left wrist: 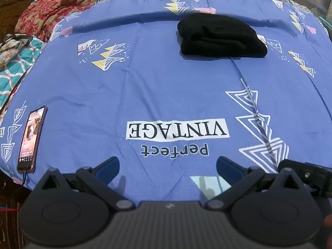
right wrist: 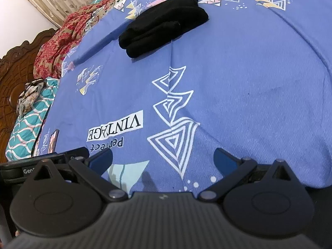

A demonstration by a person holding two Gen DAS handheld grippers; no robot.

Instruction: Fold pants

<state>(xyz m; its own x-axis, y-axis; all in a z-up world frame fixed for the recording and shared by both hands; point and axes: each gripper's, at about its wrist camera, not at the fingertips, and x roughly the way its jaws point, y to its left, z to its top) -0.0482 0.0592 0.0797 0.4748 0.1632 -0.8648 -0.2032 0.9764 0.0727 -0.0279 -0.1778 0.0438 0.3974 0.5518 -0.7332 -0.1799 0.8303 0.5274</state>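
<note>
The black fabric pants (left wrist: 222, 39), already a folded bundle, lie far across the blue printed bedsheet (left wrist: 155, 87). Left gripper (left wrist: 167, 167) and right gripper (right wrist: 162, 159) hover wide, empty. Risk: a one-layer grab undoes the stack; the nearby smartphone (left wrist: 32, 139) could be knocked

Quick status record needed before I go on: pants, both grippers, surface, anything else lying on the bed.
pants: black pants, lying as a compact folded bundle on the far part of the bed
left gripper: left gripper, open, empty, over the near edge, apart from the pants
right gripper: right gripper, open, empty, also near edge
surface: blue printed bedsheet, mostly flat, a few creases
other items: phone at the left edge, screen lit; red patterned blanket beyond the sheet
</note>
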